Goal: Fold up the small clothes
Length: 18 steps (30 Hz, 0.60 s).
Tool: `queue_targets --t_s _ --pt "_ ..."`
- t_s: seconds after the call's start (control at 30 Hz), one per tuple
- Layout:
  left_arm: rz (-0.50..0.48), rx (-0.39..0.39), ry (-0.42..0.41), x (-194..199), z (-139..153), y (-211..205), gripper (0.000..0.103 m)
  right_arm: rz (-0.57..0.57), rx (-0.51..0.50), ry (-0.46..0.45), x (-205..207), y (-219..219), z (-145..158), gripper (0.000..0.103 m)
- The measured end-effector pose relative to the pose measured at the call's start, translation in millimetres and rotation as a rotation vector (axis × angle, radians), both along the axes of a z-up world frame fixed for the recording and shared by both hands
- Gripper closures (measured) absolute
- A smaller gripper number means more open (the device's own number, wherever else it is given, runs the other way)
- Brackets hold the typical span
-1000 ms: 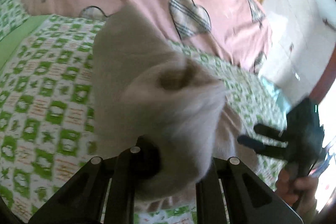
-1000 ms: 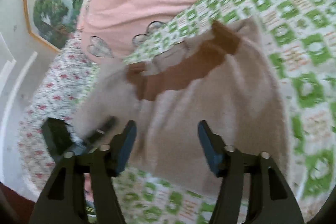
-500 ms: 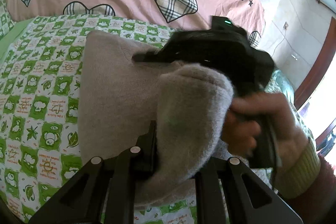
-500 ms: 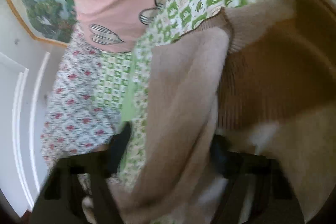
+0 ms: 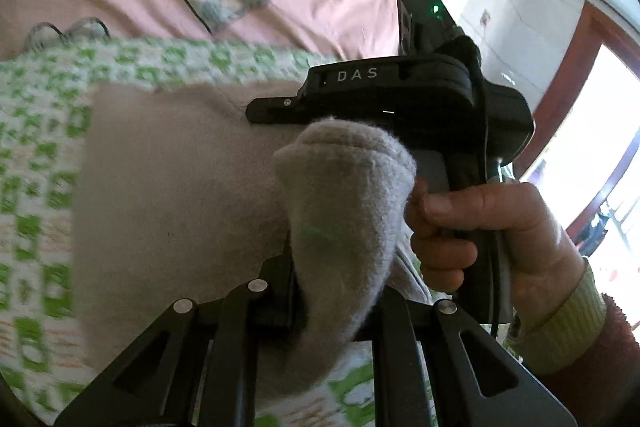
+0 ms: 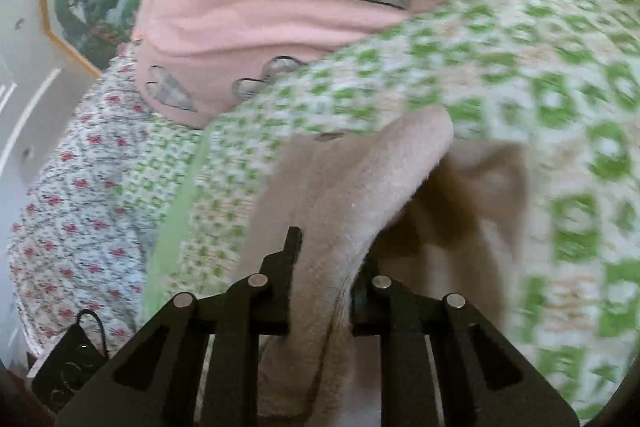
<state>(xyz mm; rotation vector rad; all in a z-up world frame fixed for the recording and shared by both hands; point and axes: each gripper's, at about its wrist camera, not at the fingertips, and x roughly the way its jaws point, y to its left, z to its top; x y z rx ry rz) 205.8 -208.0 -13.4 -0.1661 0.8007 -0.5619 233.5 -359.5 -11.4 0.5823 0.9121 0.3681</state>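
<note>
Sweater (image 5: 168,195) lies on green-checked bedspread (image 6: 520,75) (blurred); left gripper (image 5: 340,291) and right gripper (image 6: 320,279) each pinch its folds, fingertips hidden.

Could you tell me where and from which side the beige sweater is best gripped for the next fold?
Probably by a doubled edge, as both do now: the left gripper and right gripper each pinch a raised fold of the beige sweater from its near side. The flat body offers no purchase.
</note>
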Motion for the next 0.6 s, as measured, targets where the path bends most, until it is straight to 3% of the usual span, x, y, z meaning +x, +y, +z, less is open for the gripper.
queue_targets --t_s 0.1,0.37,0.47,0.53,0.6 --pt "-0.017 0.022 0.026 -2 -14 -14 0.090 -0.027 -0.046 0.032 -7 -11 -17 0.084" --pt "-0.073 0.065 0.015 -10 -16 -27 0.084 -0.057 -0.058 0.017 -8 -20 -24 0.082" --pt "-0.090 0.050 0.044 -16 -15 -17 0.074 -0.098 -0.089 0.013 -16 -32 -24 0.079" --pt "-0.093 0.035 0.067 -24 -12 -7 0.055 -0.125 -0.121 0.004 -24 -38 -20 0.079" --pt "-0.091 0.013 0.079 -32 -8 8 0.042 -0.150 -0.142 0.005 -33 -43 -16 0.078"
